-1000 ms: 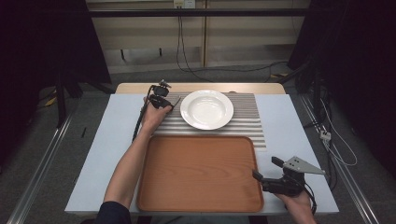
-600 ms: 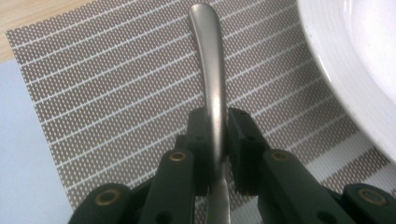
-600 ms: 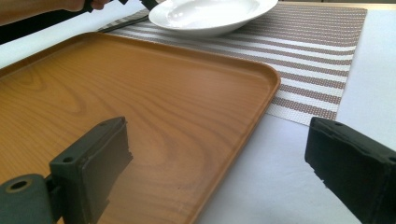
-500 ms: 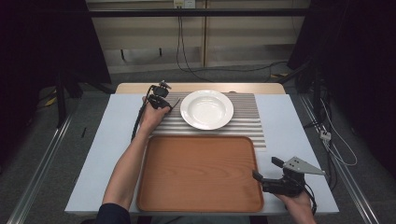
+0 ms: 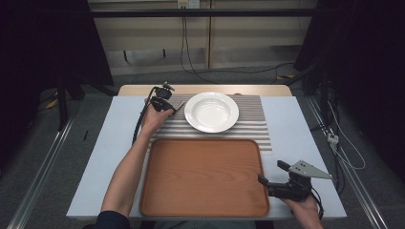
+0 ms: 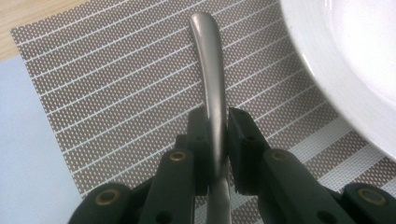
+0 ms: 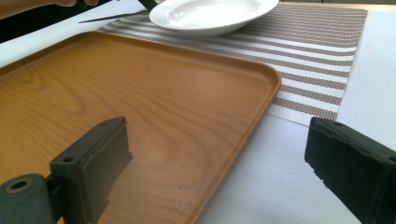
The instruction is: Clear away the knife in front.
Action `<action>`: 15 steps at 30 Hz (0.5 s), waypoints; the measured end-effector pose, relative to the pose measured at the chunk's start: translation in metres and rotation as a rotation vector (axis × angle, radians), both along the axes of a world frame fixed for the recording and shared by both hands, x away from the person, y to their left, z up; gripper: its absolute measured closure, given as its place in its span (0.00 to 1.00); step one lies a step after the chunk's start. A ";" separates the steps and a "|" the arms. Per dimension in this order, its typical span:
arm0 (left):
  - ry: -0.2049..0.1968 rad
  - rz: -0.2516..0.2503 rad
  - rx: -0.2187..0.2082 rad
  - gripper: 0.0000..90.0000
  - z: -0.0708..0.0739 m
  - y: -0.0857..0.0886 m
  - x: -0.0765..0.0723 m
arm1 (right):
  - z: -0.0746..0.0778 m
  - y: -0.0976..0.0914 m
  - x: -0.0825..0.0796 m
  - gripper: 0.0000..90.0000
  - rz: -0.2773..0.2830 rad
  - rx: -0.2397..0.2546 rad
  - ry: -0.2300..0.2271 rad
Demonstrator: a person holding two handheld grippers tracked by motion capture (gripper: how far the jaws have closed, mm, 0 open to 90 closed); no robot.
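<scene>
So we see a bare white plate point(image 5: 211, 111) and wooden tray point(image 5: 204, 177) — nothing in either. Left gripper point(image 6: 216, 140) pinches a metal utensil handle point(image 6: 211, 79); right gripper point(image 7: 219, 172) gapes wide — holding nothing.

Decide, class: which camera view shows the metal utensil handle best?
The left gripper view: the metal handle is close and sharp, clamped between the left gripper jaws. In the high view it is a tiny sliver; the right gripper view catches a thin dark edge.

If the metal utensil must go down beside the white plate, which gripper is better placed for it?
Left. The left gripper is shut on the metal utensil, right beside the white plate. The right gripper is open, near the wooden tray corner.
</scene>
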State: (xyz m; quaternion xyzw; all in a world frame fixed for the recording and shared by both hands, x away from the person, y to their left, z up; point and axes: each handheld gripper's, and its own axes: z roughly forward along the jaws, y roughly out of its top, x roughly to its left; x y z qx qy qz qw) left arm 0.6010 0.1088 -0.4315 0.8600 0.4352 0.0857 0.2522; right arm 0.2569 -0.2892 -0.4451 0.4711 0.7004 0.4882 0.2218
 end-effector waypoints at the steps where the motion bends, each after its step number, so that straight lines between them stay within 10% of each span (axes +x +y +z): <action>1: 0.010 0.003 -0.004 0.89 -0.002 0.000 0.000 | 0.000 0.000 0.000 0.07 0.000 0.000 0.000; 15: -0.003 0.016 0.010 0.88 -0.007 -0.002 0.001 | 0.000 0.000 0.000 0.07 -0.001 0.001 0.002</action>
